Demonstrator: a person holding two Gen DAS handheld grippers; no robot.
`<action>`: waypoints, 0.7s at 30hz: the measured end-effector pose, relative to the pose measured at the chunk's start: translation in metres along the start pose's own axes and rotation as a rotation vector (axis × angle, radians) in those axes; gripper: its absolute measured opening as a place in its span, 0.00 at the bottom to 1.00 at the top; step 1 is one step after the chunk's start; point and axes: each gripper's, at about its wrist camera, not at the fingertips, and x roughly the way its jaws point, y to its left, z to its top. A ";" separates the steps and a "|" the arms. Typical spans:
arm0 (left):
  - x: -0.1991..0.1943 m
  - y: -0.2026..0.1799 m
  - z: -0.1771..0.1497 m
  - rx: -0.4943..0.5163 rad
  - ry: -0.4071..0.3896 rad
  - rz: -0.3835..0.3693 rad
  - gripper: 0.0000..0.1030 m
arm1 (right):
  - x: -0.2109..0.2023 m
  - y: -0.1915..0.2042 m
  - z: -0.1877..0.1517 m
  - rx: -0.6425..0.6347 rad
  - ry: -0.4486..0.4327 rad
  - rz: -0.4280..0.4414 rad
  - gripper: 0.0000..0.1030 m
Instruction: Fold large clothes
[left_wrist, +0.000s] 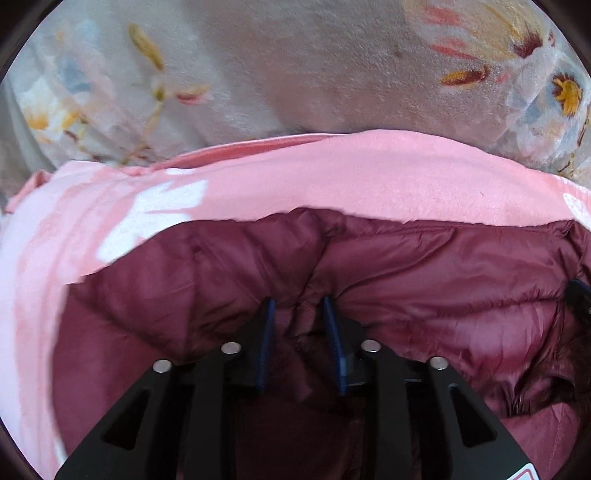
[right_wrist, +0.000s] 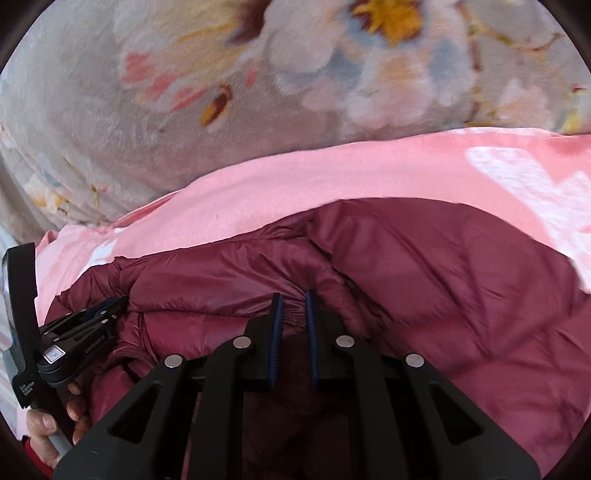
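the maroon puffer jacket (left_wrist: 424, 280) lies bunched and quilted on a pink blanket (left_wrist: 332, 173), its shiny fabric creased into ridges, filling the lower half of both wrist views from about 3 to 9 o'clock. the left gripper (left_wrist: 298, 304) has a fold of the jacket between its blue pads; the jaws stand a little apart and whether the pads press on the cloth cannot be told. the right gripper (right_wrist: 293, 297) has its jaws nearly together, pinching a gathered ridge of jacket fabric. beyond the pink blanket, toward 12 o'clock, lies a grey floral blanket (right_wrist: 184, 110). in the right wrist view, at 8 o'clock, a hand (right_wrist: 48, 432) holds the left gripper's handle.
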 end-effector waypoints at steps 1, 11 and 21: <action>-0.011 0.005 -0.005 -0.003 0.008 -0.014 0.31 | -0.021 0.000 -0.007 0.014 0.009 0.005 0.16; -0.157 0.136 -0.148 -0.098 0.125 -0.123 0.62 | -0.238 -0.092 -0.163 0.060 0.050 -0.093 0.65; -0.209 0.215 -0.277 -0.340 0.281 -0.224 0.66 | -0.329 -0.156 -0.290 0.357 0.052 -0.013 0.68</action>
